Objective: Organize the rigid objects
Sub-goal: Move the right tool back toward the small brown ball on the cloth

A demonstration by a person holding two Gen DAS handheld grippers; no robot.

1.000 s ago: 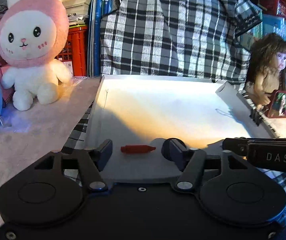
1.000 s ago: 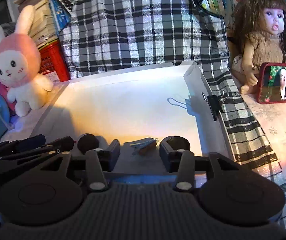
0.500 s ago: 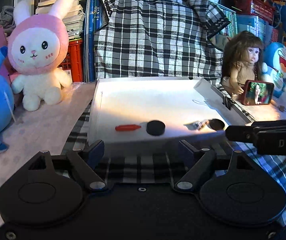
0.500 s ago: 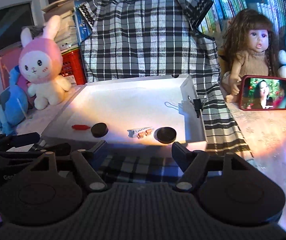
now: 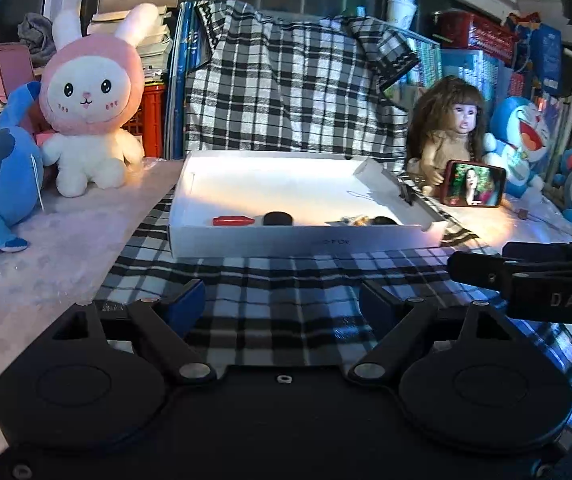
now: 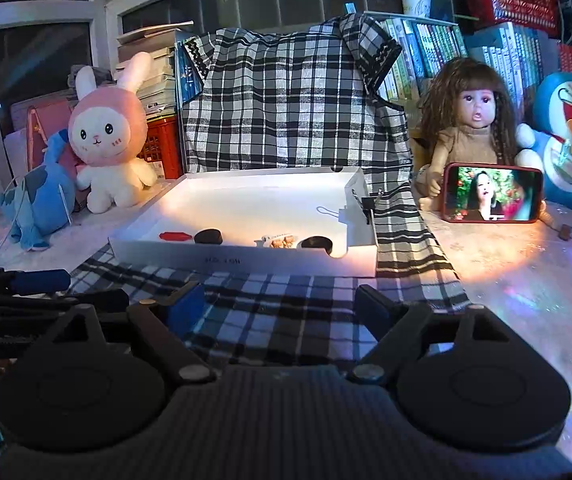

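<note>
Two grippers, both showing empty. The left gripper (image 5: 282,300) is hovering over the plaid cloth (image 5: 286,280), its jaws wide apart and just now opening further, nothing between them. The right gripper (image 6: 282,300) is doing the same, jaws spread and just now opening further, only cloth beneath.

One container: a shallow white box (image 6: 242,258) sitting on the cloth, ahead of both grippers and well apart from them. It is holding four small things, all lying along its near wall:
- one red piece (image 6: 174,235), leftmost
- one black round disc (image 6: 208,236) just beside it
- one small whitish item with brown bits (image 6: 280,241), too small to identify
- one more black round disc (image 6: 317,243) near the notch in the front wall

The rest of the box floor is lying bare and brightly lit. One black binder clip (image 6: 367,204) is gripping the right wall.

Around the box:
- one pink-hooded white rabbit plush (image 6: 108,140)
- one blue plush (image 6: 42,200), sitting at the left
- one long-haired doll (image 6: 471,120)
- one blue cat plush (image 6: 565,136), sitting at the right
- one red-cased phone (image 6: 491,193), leaning against the doll, screen lit

One red crate (image 6: 162,152) is standing behind the rabbit; what it holds I cannot tell.
</note>
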